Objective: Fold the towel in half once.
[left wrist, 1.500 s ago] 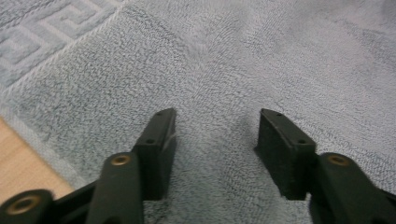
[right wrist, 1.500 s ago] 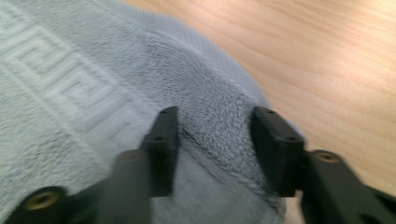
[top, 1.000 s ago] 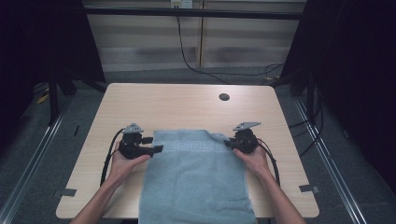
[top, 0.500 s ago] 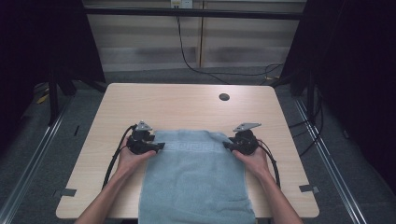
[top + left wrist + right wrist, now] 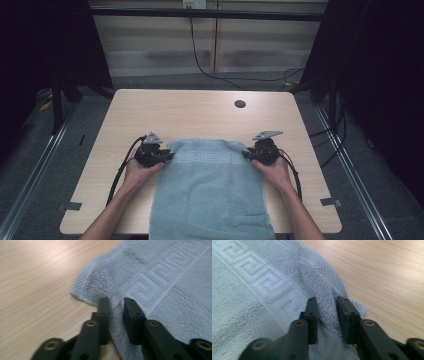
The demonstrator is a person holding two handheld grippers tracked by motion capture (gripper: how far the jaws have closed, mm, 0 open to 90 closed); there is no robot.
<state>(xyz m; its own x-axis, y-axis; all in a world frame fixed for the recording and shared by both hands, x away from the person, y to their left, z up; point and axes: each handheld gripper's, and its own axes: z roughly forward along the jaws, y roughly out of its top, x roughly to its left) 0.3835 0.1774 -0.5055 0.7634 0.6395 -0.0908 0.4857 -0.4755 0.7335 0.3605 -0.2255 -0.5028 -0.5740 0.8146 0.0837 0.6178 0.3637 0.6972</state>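
Note:
A light blue towel (image 5: 210,190) with a key-pattern band lies flat on the wooden table (image 5: 190,115), its near end hanging over the front edge. My left gripper (image 5: 167,156) is at the towel's far left corner. In the left gripper view the towel's (image 5: 162,285) side hem stands between the jaws, and my left gripper (image 5: 116,302) is shut on it. At the far right corner my right gripper (image 5: 246,155) grips too. The right gripper view shows a bunched fold of towel (image 5: 249,290) pinched by my right gripper (image 5: 327,302).
A dark round cable hole (image 5: 240,104) sits in the table's far right part. Bare wood spreads beyond the towel and on both sides. Black cables trail from each gripper toward the front edge. Dark frames stand left and right of the table.
My left gripper slid to the right along the table and reached the towel's far left corner. The right gripper and the towel have stayed in place.

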